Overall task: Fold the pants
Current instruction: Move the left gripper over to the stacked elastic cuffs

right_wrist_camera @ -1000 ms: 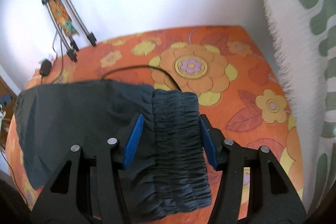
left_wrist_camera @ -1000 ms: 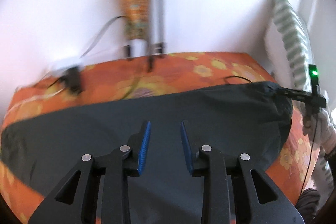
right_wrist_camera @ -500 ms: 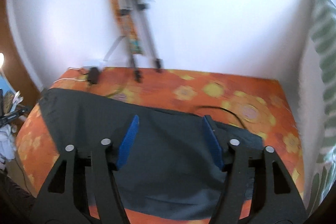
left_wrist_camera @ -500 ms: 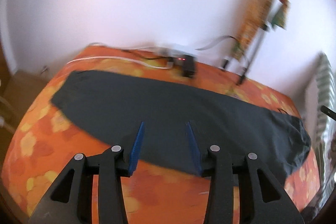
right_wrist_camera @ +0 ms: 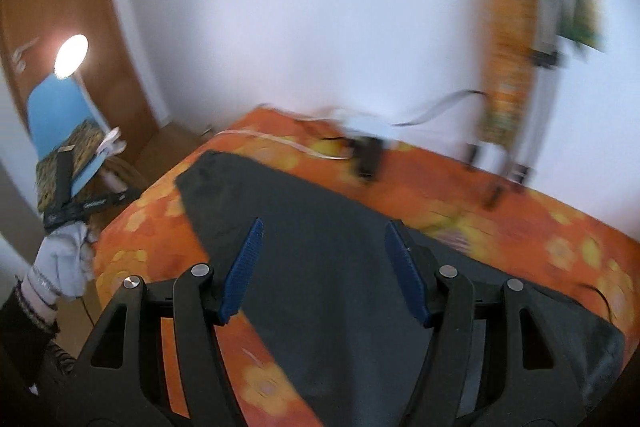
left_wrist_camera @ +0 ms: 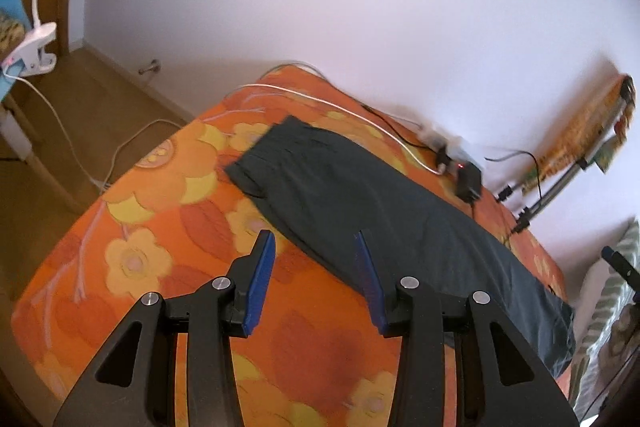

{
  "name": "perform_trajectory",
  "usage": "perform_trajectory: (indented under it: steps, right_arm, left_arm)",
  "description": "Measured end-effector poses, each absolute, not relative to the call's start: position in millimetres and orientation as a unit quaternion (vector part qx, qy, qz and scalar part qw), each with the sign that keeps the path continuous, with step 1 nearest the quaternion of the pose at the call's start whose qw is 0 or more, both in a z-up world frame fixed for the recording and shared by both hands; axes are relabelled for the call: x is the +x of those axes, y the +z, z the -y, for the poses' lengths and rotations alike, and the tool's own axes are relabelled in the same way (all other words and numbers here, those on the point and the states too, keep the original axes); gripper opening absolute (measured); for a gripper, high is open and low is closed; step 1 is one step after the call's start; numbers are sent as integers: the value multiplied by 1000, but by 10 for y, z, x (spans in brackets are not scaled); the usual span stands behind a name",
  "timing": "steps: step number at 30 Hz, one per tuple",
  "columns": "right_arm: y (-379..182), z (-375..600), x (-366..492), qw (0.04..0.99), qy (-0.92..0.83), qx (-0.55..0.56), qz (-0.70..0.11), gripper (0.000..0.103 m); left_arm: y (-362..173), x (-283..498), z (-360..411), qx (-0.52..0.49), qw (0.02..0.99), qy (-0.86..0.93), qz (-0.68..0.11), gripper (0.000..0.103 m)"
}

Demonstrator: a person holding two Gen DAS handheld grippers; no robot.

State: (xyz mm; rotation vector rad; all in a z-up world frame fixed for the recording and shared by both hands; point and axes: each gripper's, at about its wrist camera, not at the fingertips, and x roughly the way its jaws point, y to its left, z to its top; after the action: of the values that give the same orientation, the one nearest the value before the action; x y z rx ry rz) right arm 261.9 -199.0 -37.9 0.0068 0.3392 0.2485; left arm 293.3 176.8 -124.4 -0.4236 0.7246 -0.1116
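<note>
Dark grey pants [left_wrist_camera: 360, 199] lie flat and stretched out lengthwise on the orange flowered bed [left_wrist_camera: 160, 247], leg hems at the far left end [left_wrist_camera: 260, 155]. They also show in the right wrist view [right_wrist_camera: 340, 247]. My left gripper [left_wrist_camera: 314, 255] is open and empty, held above the bed at the pants' near edge. My right gripper [right_wrist_camera: 324, 247] is open and empty, held above the middle of the pants. The left hand in a white glove [right_wrist_camera: 60, 263] shows at the left of the right wrist view.
A white cable [left_wrist_camera: 340, 111], a power strip with a black adapter [left_wrist_camera: 464, 171] and tripod legs [left_wrist_camera: 560, 187] lie along the wall at the back of the bed. A striped pillow [left_wrist_camera: 612, 299] stands at the right. A wooden floor and clip lamp [left_wrist_camera: 32, 47] are at the left.
The right gripper has let go of the waistband and swung left over the pants. The left gripper has swung left toward the leg end. Both stay open.
</note>
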Motion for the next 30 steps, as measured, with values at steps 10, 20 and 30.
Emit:
perform_trajectory:
  steps: [10, 20, 30]
  right_arm:
    - [-455, 686, 3688, 953, 194, -8, -233, 66]
    - [-426, -143, 4797, 921, 231, 44, -310, 66]
    - [-674, -767, 5594, 897, 227, 66, -373, 66]
  left_arm:
    - [-1623, 3506, -2048, -221, 894, -68, -383, 45]
    - [-1797, 3843, -2090, -176, 906, -54, -381, 58]
    - [-1929, 3969, -2185, -204, 904, -59, -372, 58]
